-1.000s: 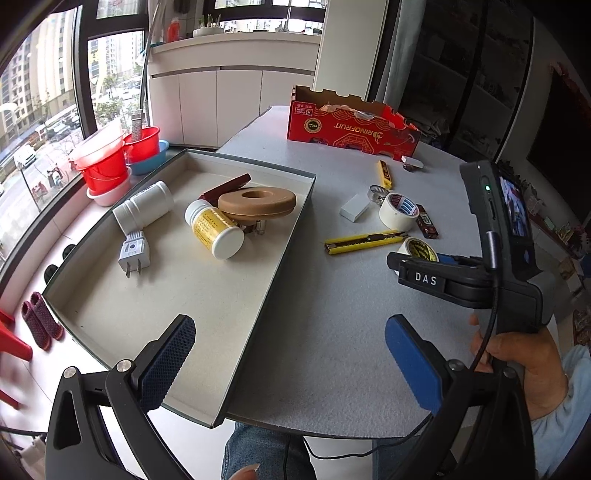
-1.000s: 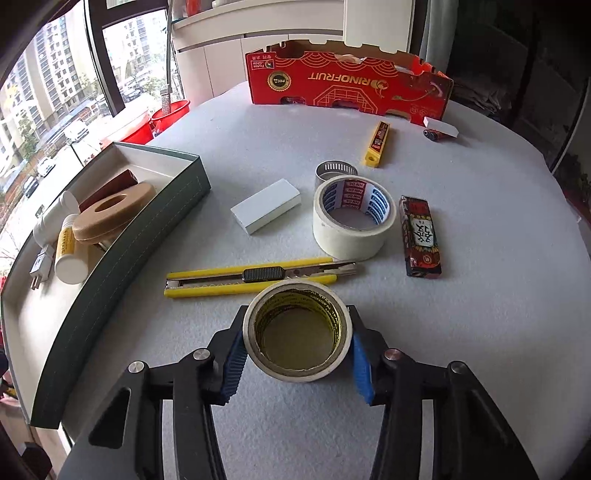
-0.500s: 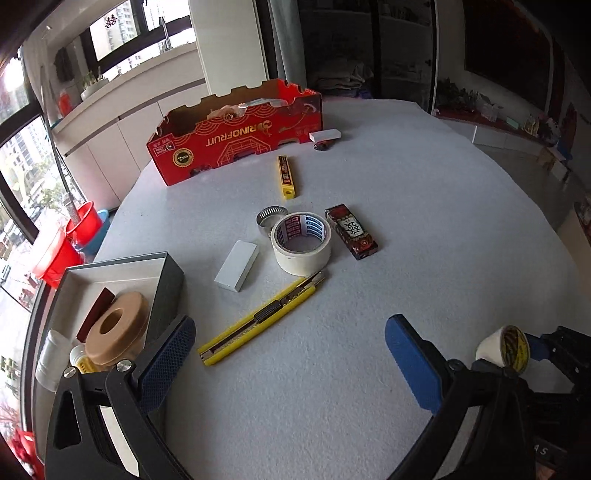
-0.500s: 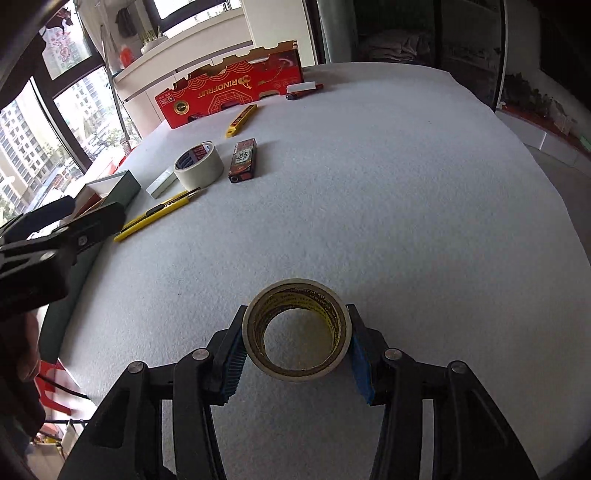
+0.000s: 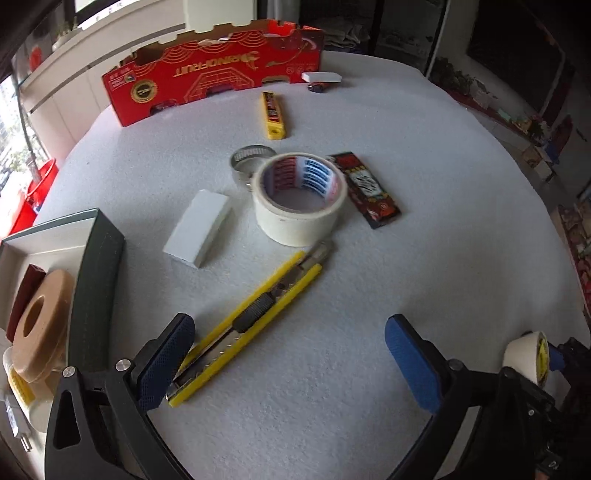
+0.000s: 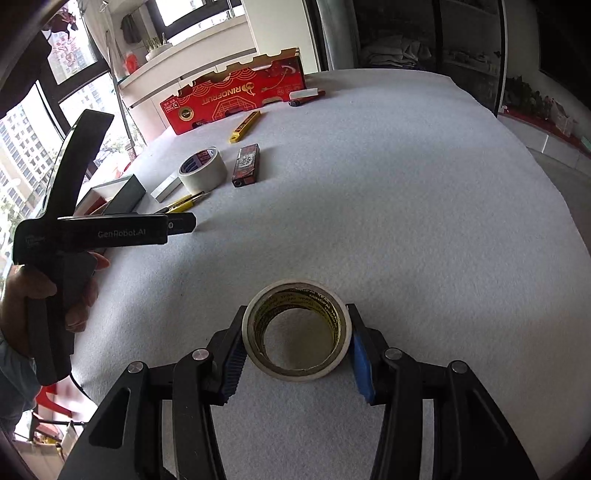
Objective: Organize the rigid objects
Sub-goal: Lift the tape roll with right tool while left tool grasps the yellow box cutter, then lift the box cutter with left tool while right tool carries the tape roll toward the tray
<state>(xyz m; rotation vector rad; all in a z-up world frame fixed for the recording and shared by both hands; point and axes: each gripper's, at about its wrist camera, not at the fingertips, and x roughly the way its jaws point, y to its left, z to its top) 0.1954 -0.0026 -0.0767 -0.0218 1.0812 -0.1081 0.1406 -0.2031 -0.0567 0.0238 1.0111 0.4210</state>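
Right wrist: cream tape roll (image 6: 297, 328), yellow-printed core, clamped in right claw (image 6: 297, 350).

**Surroundings beyond the sorting area**

A grey-white worktop (image 5: 424, 229) fills the frame. At upper left, white cabinets (image 5: 55, 99) run below a window (image 6: 26, 147) showing apartment towers. A red bucket (image 5: 40, 184) sits at the left edge. Dark shelving (image 6: 424, 33) occupies the upper right of both views.

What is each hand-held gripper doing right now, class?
Left hand-held gripper: open, holding nothing, above the yellow knife.
Right hand-held gripper: shut on the tape roll.
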